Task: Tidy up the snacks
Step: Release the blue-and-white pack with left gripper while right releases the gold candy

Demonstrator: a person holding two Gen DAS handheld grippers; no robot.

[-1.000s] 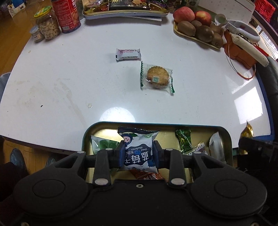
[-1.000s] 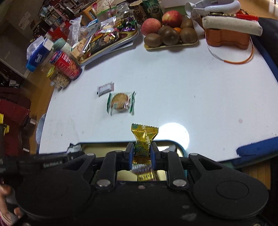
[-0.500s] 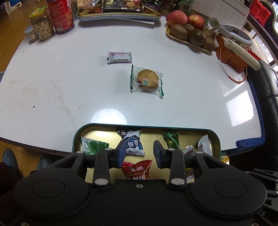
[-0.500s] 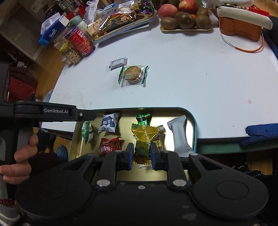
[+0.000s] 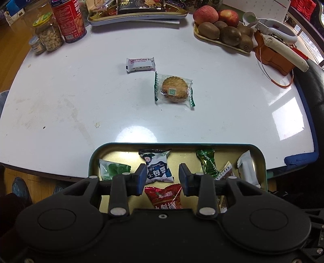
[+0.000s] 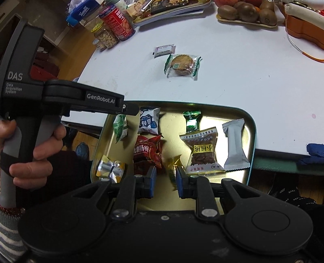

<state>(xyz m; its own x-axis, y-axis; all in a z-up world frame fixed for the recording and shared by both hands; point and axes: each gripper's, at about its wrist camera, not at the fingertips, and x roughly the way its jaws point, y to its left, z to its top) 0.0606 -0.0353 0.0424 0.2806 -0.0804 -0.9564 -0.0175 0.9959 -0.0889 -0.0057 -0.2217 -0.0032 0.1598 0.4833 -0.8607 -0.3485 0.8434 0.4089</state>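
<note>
A gold tin tray (image 5: 261, 159) (image 6: 250, 121) at the table's near edge holds several wrapped snacks. My left gripper (image 5: 162, 175) is open above it, and the blue-and-white packet (image 5: 158, 165) (image 6: 148, 121) lies in the tray below its fingers. My right gripper (image 6: 164, 179) is open over the tray's near side, with the gold candy (image 6: 172, 164) lying loose between its fingers. A wrapped round biscuit (image 5: 174, 89) (image 6: 182, 65) and a white hawthorn bar (image 5: 140, 64) (image 6: 163, 50) lie on the white table beyond the tray.
At the table's far side stand a second snack tray (image 5: 137, 15), a red can (image 5: 69, 22), a nut jar (image 5: 49, 36), a fruit tray (image 5: 222, 32) and an orange case (image 5: 275, 54). The left gripper's body (image 6: 60, 97) reaches over the tray's left corner.
Both grippers opened. The left let the blue-and-white packet drop into the tray, and the right carried the gold candy over the tray and released it there.
</note>
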